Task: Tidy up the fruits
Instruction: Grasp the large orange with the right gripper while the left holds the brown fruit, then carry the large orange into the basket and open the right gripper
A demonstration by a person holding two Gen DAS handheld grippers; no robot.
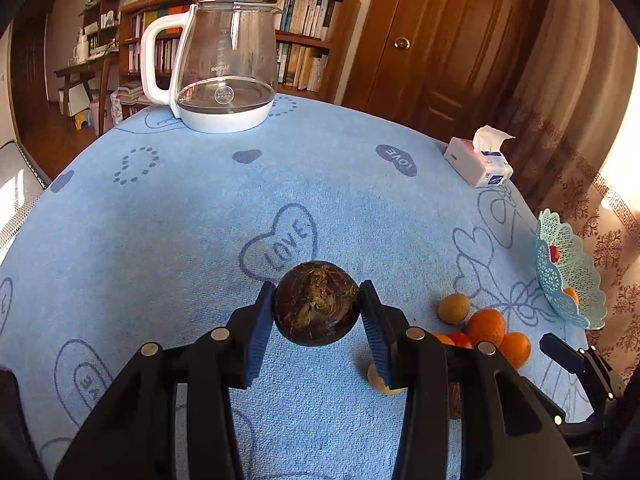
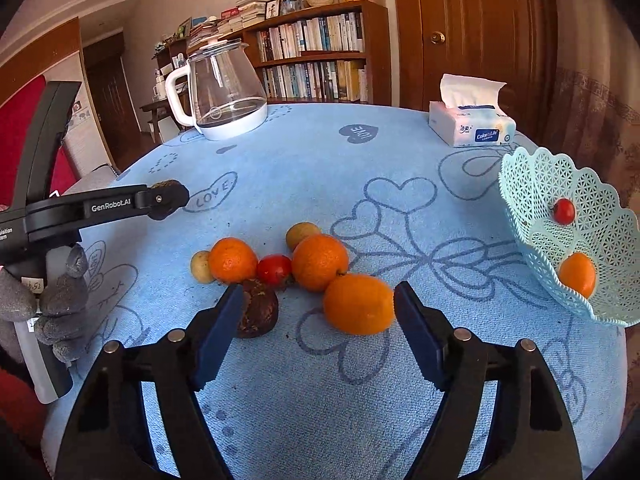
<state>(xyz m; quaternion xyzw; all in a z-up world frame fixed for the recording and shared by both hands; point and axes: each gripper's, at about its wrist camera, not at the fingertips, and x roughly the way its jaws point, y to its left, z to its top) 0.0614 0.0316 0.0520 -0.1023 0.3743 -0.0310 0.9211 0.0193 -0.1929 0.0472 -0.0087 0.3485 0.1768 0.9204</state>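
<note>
My left gripper is shut on a dark brown round fruit, held above the blue cloth; it shows at the left of the right wrist view. My right gripper stands open low over the table. An orange lies between its fingers, close to the right pad. A second dark fruit sits against the left finger. Behind them lie two oranges, a red tomato and two small tan fruits. The pale blue lattice basket at the right holds a tomato and an orange.
A glass kettle stands at the table's far left and a tissue box at the far right. A grey-gloved hand holds the left gripper's handle. The blue cloth covers the round table.
</note>
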